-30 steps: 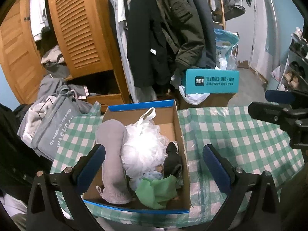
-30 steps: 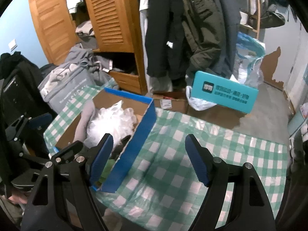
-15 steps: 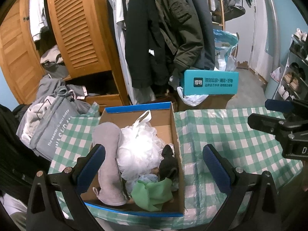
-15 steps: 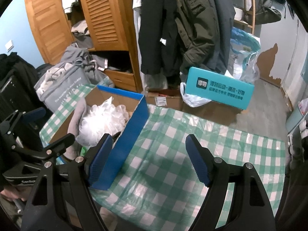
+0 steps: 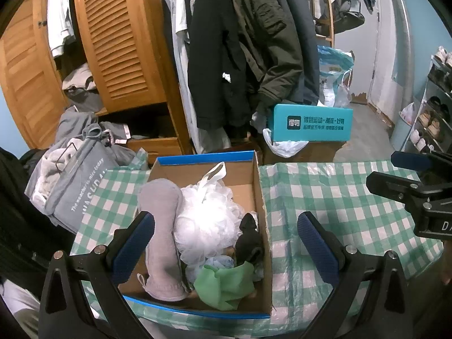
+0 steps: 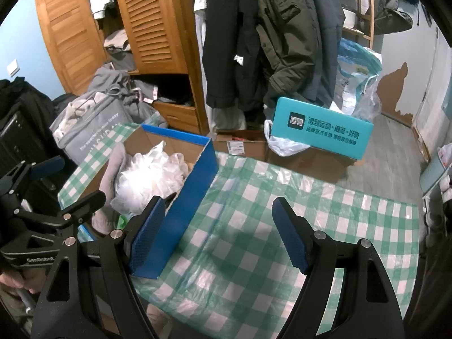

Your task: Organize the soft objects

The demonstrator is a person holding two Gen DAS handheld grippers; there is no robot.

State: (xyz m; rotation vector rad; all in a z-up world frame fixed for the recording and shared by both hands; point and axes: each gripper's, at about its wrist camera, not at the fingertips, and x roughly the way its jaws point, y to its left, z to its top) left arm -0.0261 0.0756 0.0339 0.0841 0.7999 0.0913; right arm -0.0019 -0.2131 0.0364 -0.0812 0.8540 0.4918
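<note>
Hovering over box, both tools spread

Left gripper (image 5: 226, 243) and right gripper (image 6: 217, 231) gape, empty. Cardboard box (image 5: 261, 197) on green-checked tablecloth (image 6: 254, 226) (plastic-covered) holds white mesh pouf (image 5: 206, 214), grey mitt (image 5: 162, 226), green cloth (image 5: 223, 285). Behind: louvred wardrobe (image 5: 118, 42), hanging coats (image 5: 240, 42).

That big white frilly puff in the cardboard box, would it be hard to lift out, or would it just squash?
The white mesh puff looks like gathered netting, so it would probably squash between the pads and weigh very little for its bulk. Its loose frills lie against the grey mitt and the dark item, so it may snag and drag them. The strap loop on top seems floppy.
</note>
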